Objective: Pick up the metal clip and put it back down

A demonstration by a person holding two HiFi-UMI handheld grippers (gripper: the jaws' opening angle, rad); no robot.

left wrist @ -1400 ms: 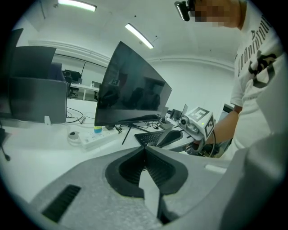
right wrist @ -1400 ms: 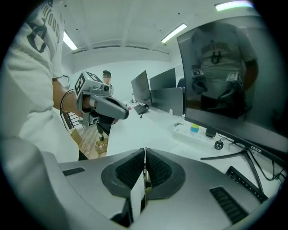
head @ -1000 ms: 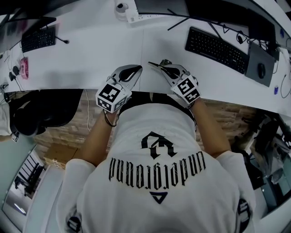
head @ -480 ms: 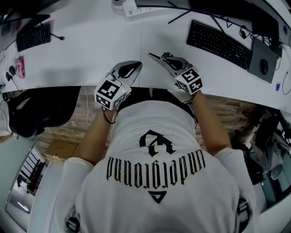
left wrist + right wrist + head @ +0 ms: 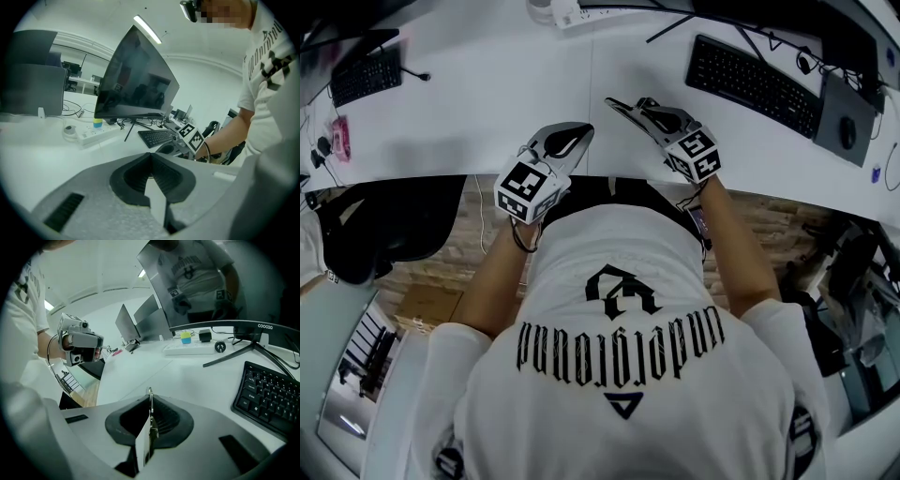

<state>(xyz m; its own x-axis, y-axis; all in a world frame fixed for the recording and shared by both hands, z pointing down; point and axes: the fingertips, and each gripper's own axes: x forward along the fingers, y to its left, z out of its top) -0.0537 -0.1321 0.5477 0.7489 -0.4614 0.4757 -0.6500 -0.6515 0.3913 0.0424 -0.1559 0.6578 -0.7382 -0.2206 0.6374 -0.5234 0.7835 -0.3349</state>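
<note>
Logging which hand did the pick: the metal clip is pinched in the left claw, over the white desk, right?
No: the metal clip is pinched in the right claw, not the left, over the white desk. The right gripper view shows it; the left claw is shut, empty.

both hand-held grippers (image 5: pixel 577 134) (image 5: pixel 619 105), jaws together

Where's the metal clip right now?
In the right gripper view, the metal clip is pinched in the right gripper, over the white desk, left of the black keyboard.
</note>
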